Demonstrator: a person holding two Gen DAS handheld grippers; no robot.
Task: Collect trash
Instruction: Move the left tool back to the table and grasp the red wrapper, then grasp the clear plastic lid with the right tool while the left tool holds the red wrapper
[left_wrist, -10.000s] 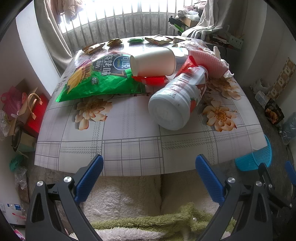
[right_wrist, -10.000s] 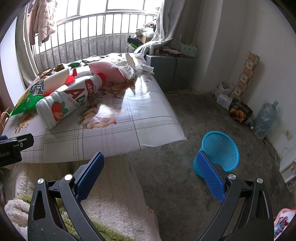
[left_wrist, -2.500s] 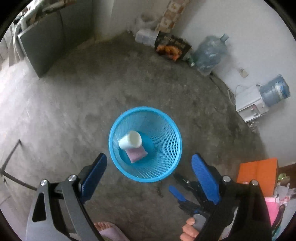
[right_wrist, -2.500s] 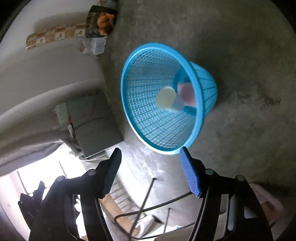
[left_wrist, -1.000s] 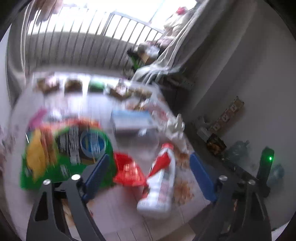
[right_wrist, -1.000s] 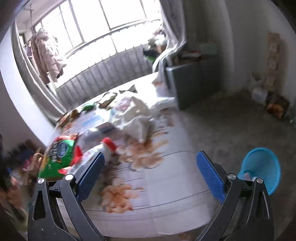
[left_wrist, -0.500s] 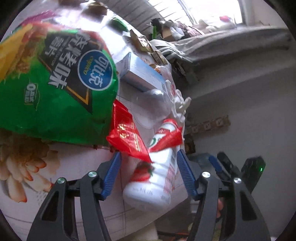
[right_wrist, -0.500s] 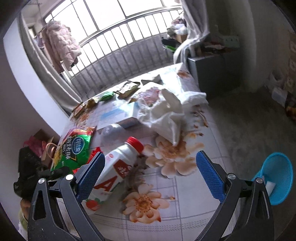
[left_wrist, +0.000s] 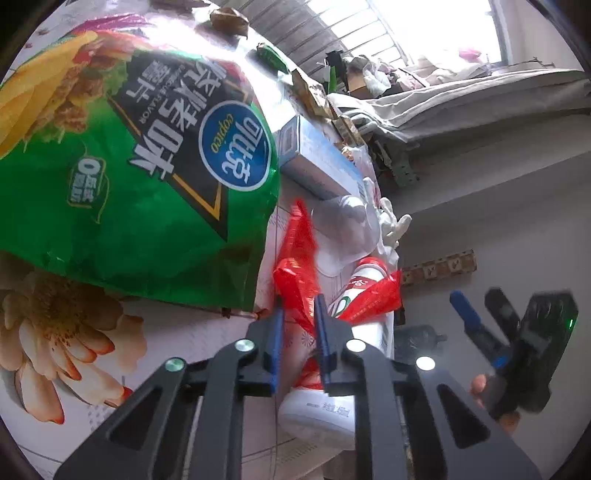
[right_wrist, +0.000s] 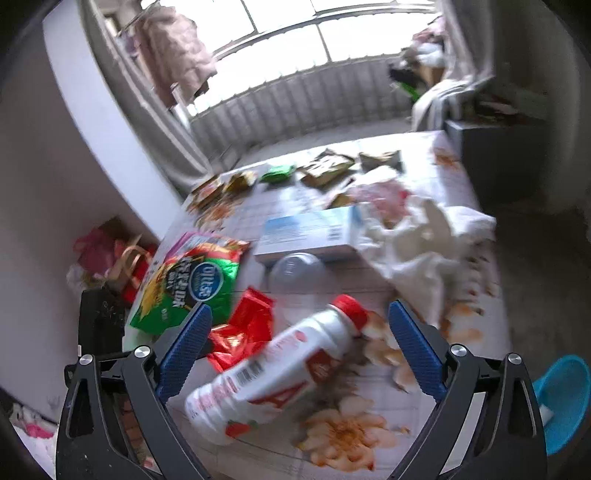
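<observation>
Red foil was what I had between the blue pads: the left hand-held gripper (left_wrist: 298, 306) had just been closing, and its jaws now pinched the red wrapper (left_wrist: 295, 266), which lay on the bench (left_wrist: 177, 332) between the green chip bag (left_wrist: 140, 173) and the white bottle (left_wrist: 332, 376). Half a second before, those jaws stood wide, with the wrapper and the bottle's neck both between them; now only the crumpled foil sat in the narrow gap.

The right hand-held gripper (right_wrist: 297, 343) hung released, jaws wide, above the bottle (right_wrist: 280, 373), which lay on its side with its red cap pointing away. Compared with the frame before, my right view sat nearer the bench, and the bottle and the wrapper (right_wrist: 243, 328) filled more of it.

The blue basket (right_wrist: 561, 402) stood on the floor off the bench's right corner, something pale inside it. A blue box (right_wrist: 310, 232) and a clear cup (right_wrist: 295, 273) lay further back.
</observation>
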